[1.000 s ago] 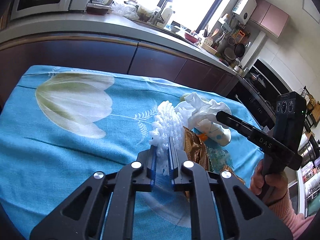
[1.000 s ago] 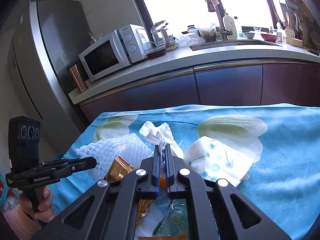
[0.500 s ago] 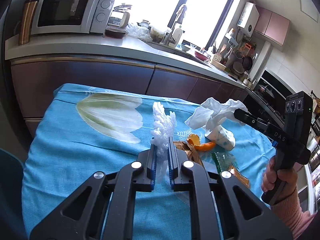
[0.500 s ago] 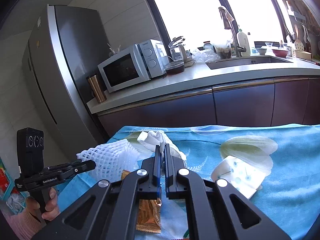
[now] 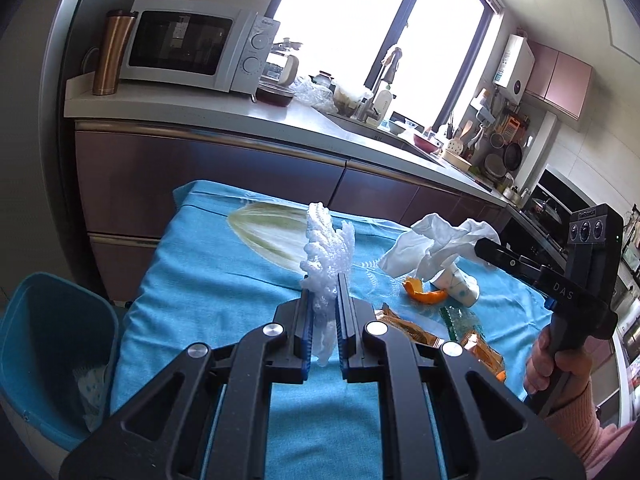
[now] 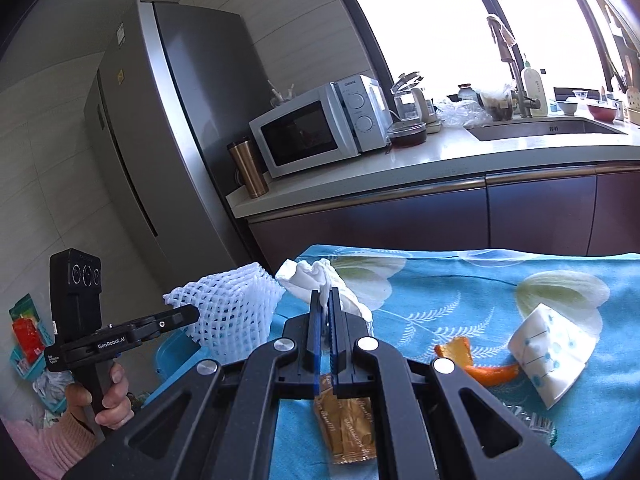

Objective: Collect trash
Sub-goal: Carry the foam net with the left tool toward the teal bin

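Note:
My left gripper (image 5: 323,284) is shut on a white foam fruit net (image 5: 328,248) and holds it above the blue tablecloth (image 5: 208,280); the net also shows in the right wrist view (image 6: 232,312). My right gripper (image 6: 325,300) is shut on a crumpled white tissue (image 6: 316,280), lifted off the table; it also shows in the left wrist view (image 5: 432,244). On the cloth lie an orange peel (image 5: 424,292), a crushed paper cup (image 6: 552,348), gold wrappers (image 6: 348,424) and a green wrapper (image 5: 460,320).
A blue trash bin (image 5: 48,360) stands on the floor left of the table, with some trash inside. A kitchen counter (image 5: 280,120) with a microwave (image 5: 192,48), a copper tumbler (image 5: 110,52) and a sink runs behind the table. A fridge (image 6: 160,140) stands at the left.
Both grippers have risen and pulled back leftward with their loads. The net and tissue are lifted clear of the pile, uncovering the orange peel. The bin has come into the left view.

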{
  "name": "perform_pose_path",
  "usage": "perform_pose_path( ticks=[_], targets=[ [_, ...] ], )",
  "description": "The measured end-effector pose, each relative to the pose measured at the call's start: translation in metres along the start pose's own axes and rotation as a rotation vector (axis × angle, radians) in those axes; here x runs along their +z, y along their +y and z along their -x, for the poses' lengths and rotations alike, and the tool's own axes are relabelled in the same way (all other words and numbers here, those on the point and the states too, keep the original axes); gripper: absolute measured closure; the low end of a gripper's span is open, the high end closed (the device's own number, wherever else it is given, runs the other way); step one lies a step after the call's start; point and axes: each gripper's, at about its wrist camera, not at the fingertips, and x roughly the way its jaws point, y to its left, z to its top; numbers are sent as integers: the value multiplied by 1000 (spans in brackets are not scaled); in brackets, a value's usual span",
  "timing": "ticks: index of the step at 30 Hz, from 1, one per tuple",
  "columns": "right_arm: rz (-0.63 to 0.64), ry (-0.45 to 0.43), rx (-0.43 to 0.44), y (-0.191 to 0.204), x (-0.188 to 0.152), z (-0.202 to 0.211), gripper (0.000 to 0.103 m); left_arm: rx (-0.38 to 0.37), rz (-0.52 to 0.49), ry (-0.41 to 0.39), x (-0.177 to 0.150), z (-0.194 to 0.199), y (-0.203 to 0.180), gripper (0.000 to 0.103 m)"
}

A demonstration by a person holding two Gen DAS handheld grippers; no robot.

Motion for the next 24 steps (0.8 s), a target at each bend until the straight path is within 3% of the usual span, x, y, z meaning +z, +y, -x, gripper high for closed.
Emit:
perform_pose_path(
  ticks=[13,24],
  targets=[
    [39,51,141,55,-7,-27,100,56,63,-37,-18,58,40,93],
    [85,110,258,105,-11,-68,100,156,129,-91,-30,107,86,93]
  ],
)
